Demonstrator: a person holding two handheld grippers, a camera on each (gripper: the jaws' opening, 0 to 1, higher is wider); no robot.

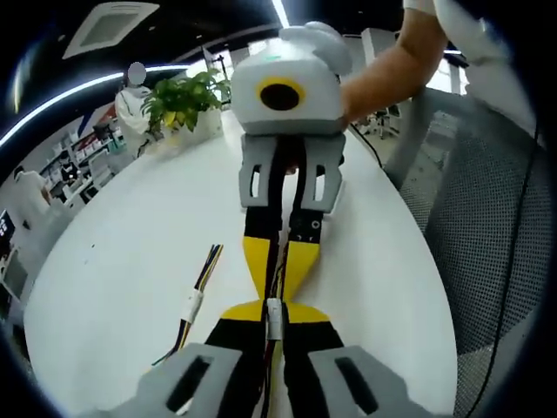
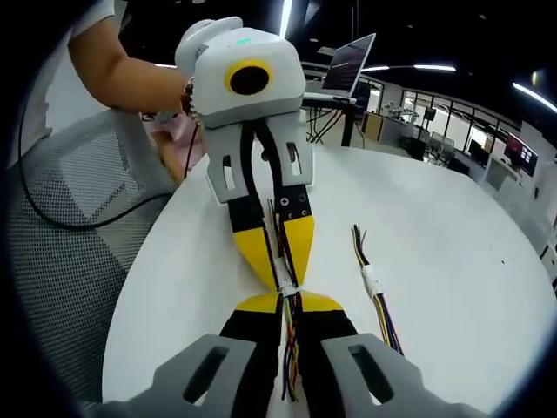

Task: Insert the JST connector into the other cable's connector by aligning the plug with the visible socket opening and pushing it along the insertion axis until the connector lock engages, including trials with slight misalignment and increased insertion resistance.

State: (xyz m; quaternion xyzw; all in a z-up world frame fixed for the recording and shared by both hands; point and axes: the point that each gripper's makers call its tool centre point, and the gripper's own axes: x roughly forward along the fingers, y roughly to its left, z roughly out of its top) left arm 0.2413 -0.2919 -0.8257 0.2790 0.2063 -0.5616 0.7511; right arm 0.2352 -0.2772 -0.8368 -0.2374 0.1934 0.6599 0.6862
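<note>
My two grippers meet tip to tip above the white table (image 1: 130, 261). The left gripper (image 1: 272, 306) is shut on a wire bundle, with a white JST connector (image 1: 274, 320) pinched between its yellow tips. The right gripper (image 1: 277, 286) comes down from the top of the left gripper view, shut on the other cable's coloured wires. In the right gripper view the right gripper (image 2: 291, 302) rises from the bottom, with the wires (image 2: 289, 348) running between its jaws. The connector (image 2: 285, 277) sits at the left gripper's (image 2: 282, 280) tips. Whether the two connectors are mated is hidden.
A spare cable with a white connector (image 1: 193, 305) lies on the table (image 2: 452, 261) beside the grippers; it is also seen as the spare cable (image 2: 372, 283). A potted plant (image 1: 184, 103) stands at the far edge. A mesh chair (image 2: 61, 252) and a person's arm (image 1: 392, 70) are close by.
</note>
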